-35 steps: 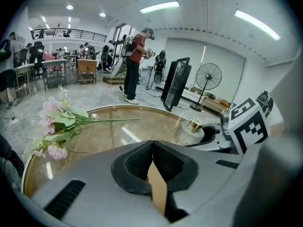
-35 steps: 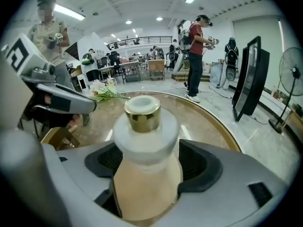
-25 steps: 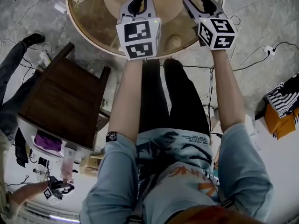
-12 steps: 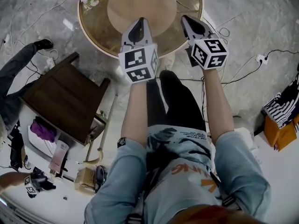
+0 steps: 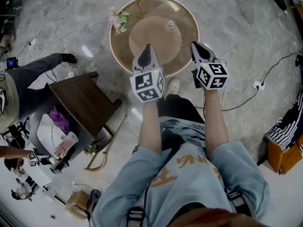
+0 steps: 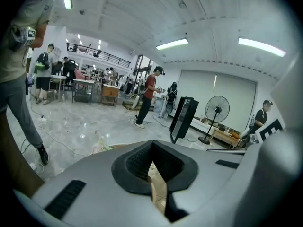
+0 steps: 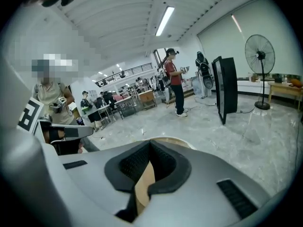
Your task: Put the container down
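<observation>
Both grippers have risen from the round desk (image 5: 185, 20). The left gripper (image 5: 147, 50) and right gripper (image 5: 197, 47), a second ago close over its near edge, now hang well above it. The whole desk shows, smaller, with far more floor (image 5: 236, 27) around it. The right gripper's fingers (image 7: 170, 169), spread apart a second ago, are now closed together. A clear container (image 5: 169, 24) on the desk has come into sight.

At twelve o'clock the round table (image 5: 185, 17) lies mostly open to me. Flowers (image 5: 118, 19) crowd its ten o'clock edge, and a clear container (image 5: 169, 25) stands past centre. A wooden stool (image 5: 83, 103) blocks eight o'clock.
</observation>
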{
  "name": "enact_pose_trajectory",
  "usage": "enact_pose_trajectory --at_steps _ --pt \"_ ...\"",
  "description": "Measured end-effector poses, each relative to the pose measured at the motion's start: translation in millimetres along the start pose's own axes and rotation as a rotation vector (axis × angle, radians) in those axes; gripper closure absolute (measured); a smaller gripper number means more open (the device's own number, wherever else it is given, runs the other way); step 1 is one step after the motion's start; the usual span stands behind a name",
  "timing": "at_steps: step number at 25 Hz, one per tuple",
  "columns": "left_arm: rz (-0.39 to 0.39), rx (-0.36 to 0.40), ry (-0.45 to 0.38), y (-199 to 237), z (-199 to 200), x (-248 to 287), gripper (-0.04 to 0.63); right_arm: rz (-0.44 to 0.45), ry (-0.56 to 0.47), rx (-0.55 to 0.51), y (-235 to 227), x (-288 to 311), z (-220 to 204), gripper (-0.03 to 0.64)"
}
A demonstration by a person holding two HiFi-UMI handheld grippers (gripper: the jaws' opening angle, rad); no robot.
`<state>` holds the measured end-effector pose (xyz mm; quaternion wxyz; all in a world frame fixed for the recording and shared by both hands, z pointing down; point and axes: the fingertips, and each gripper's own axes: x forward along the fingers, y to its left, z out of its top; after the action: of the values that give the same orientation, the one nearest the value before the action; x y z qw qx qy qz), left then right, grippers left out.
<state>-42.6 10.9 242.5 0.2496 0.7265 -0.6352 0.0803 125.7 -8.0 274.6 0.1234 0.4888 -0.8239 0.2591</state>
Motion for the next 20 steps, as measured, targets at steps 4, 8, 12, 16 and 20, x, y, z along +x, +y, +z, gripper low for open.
enact_pose_trajectory --at_steps 4,8,12,16,20 --pt "0.004 0.074 -0.085 -13.0 51.4 -25.9 0.571 -0.021 -0.093 -0.051 20.1 -20.6 60.7 0.604" --pt "0.002 0.135 -0.177 -25.8 103.9 -47.3 0.571 -0.007 -0.172 -0.171 44.6 -41.9 120.0 0.604" --pt "-0.025 0.163 -0.27 -32.3 156.9 -70.2 0.571 0.03 -0.244 -0.227 70.1 -71.3 152.3 0.604" --pt "-0.012 0.18 -0.339 -22.8 199.5 -90.9 0.571 0.037 -0.308 -0.266 76.9 -89.5 182.2 0.604" --pt "-0.014 0.213 -0.384 -33.3 216.4 -106.8 0.571 0.033 -0.39 -0.28 79.8 -111.3 212.6 0.604"
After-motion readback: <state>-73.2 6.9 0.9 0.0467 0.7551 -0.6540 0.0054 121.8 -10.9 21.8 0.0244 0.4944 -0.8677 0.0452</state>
